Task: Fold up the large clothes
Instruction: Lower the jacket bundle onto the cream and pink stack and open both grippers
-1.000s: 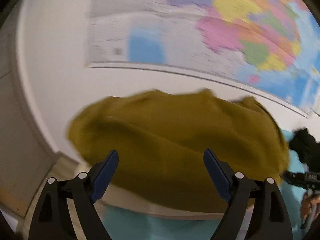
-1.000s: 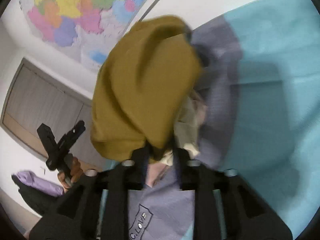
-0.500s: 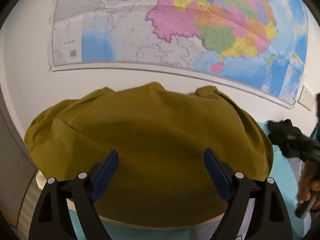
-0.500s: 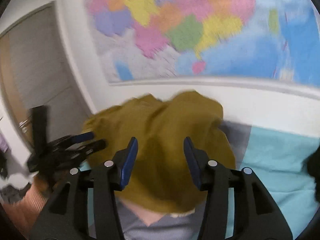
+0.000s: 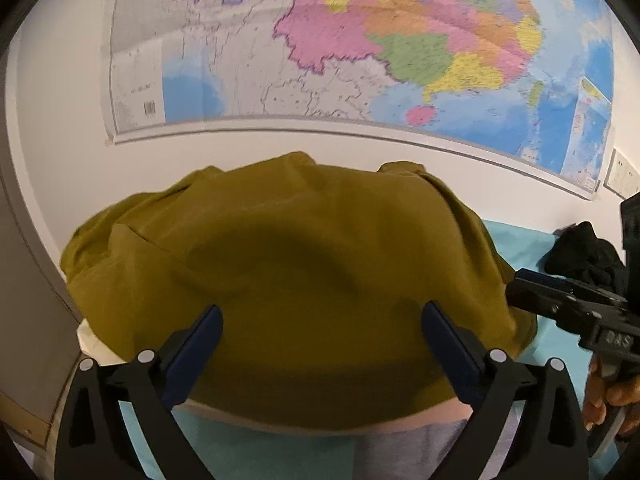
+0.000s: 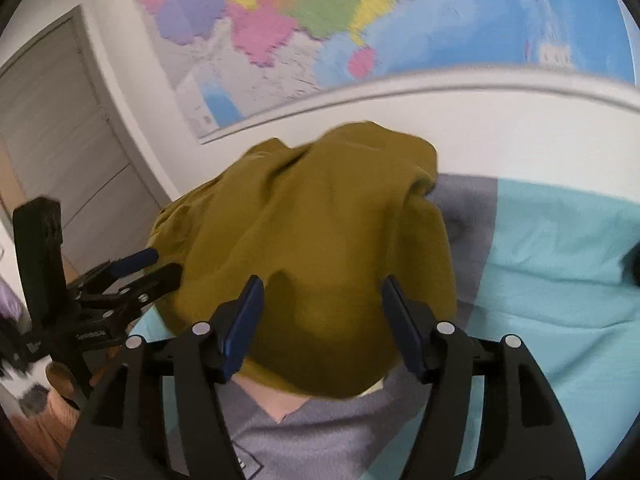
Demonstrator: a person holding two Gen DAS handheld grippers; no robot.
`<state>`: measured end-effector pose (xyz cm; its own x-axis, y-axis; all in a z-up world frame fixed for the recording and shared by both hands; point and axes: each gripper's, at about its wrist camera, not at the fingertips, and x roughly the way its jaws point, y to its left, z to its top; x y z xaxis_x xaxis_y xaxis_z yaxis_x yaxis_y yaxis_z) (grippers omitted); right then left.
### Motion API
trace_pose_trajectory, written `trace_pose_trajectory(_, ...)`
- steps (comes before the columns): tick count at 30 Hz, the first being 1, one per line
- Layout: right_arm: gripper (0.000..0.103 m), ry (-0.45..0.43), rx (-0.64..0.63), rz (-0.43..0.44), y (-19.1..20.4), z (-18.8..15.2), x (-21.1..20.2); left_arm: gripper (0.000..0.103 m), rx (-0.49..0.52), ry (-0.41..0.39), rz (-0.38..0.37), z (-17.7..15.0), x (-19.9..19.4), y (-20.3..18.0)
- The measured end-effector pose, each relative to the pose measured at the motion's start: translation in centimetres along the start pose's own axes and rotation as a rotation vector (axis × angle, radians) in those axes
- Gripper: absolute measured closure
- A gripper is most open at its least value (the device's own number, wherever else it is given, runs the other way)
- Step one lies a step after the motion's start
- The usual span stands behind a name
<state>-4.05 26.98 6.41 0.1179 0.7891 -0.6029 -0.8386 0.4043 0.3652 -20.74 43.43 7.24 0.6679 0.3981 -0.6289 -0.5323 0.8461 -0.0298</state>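
An olive-yellow garment (image 5: 312,280) lies bunched on top of a grey garment (image 6: 320,440) and a pale pink one (image 5: 360,426), all on a teal sheet (image 6: 560,280). My left gripper (image 5: 322,320) hovers in front of the olive garment. Its jaws are opening wide, and the blue pads (image 5: 200,340) stand clear of the cloth. My right gripper (image 6: 323,288) hangs over the near edge of the same olive garment (image 6: 320,232). Its jaws are opening too, and nothing is pinched between them. Each gripper shows in the other's view: the right gripper (image 5: 560,304) and the left gripper (image 6: 136,272).
A large coloured map (image 5: 360,40) hangs on the white wall behind the pile. A grey door (image 6: 60,140) stands at the left. A black garment (image 5: 588,252) lies on the sheet at the right. A person's hand (image 5: 612,396) holds the right gripper's handle.
The right gripper was shut on the olive garment's edge; it has let go, opened, rolled upright and risen. The garment has settled on the pile. The left gripper slid sideways and opened wider.
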Motion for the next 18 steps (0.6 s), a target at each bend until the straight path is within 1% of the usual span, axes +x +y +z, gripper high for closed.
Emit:
trace_pose_trajectory(3,0.037,-0.009,-0.072,-0.014,1.9,-0.4,-0.7,0.007,0.001,-0.011,0.022,-0.5,-0.7,-0.8)
trace_pose_trajectory(5,0.031,-0.015,-0.105,-0.018,2.8,-0.8,-1.1,0.007,-0.002,-0.014,0.043,-0.9,-1.1,-1.1)
trace_pose_trajectory(7,0.029,-0.018,-0.148,-0.030,3.6,-1.4,-1.6,0.007,-0.006,-0.016,0.060,-1.3,-1.5,-1.4)
trace_pose_trajectory(14,0.020,-0.057,-0.202,-0.049,5.2,-2.9,-4.0,0.007,-0.033,-0.010,0.151,-3.2,-3.6,-2.0)
trace_pose_trajectory(15,0.018,-0.055,-0.205,-0.041,5.3,-3.2,-4.4,0.007,-0.045,-0.005,0.155,-3.4,-3.8,-1.9)
trace_pose_trajectory(18,0.013,-0.068,-0.211,-0.057,5.5,-3.8,-5.2,0.007,-0.091,0.007,0.156,-4.3,-4.7,-1.7)
